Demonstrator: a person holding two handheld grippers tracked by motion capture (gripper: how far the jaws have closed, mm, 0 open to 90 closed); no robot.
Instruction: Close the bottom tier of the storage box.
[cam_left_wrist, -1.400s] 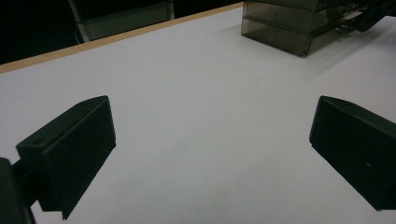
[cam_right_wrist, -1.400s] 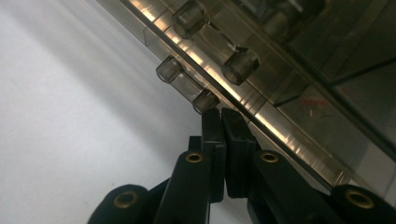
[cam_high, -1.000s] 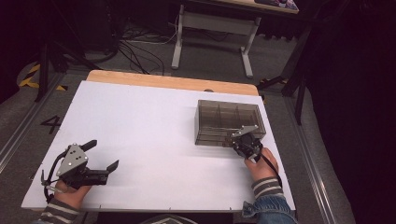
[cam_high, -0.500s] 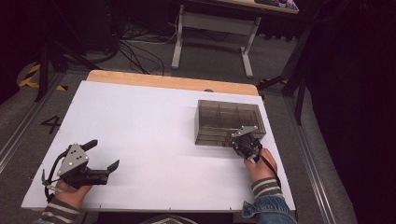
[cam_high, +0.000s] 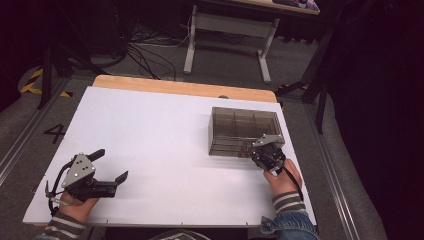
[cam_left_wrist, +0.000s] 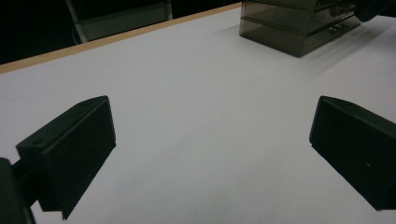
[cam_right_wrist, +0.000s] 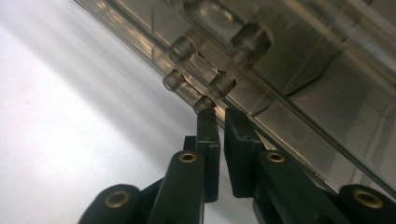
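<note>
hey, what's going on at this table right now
A person holds a gripper in each hand at a white table. The right gripper is at the front of a smoky clear plastic drawer box, its jaws nearly shut with a thin gap, tips at the small drawer knobs; they have just been opening slightly. The left gripper rests open, away from the box.

Smoked plastic drawer box (cam_right_wrist: 299, 70) cut off at top and right edges in right gripper view; knobs (cam_right_wrist: 223, 84) blurred, too close to count drawers. Unclear whether right gripper (cam_right_wrist: 218, 114) pinches anything by nearest knob. Box contents too dim to tell.
</note>
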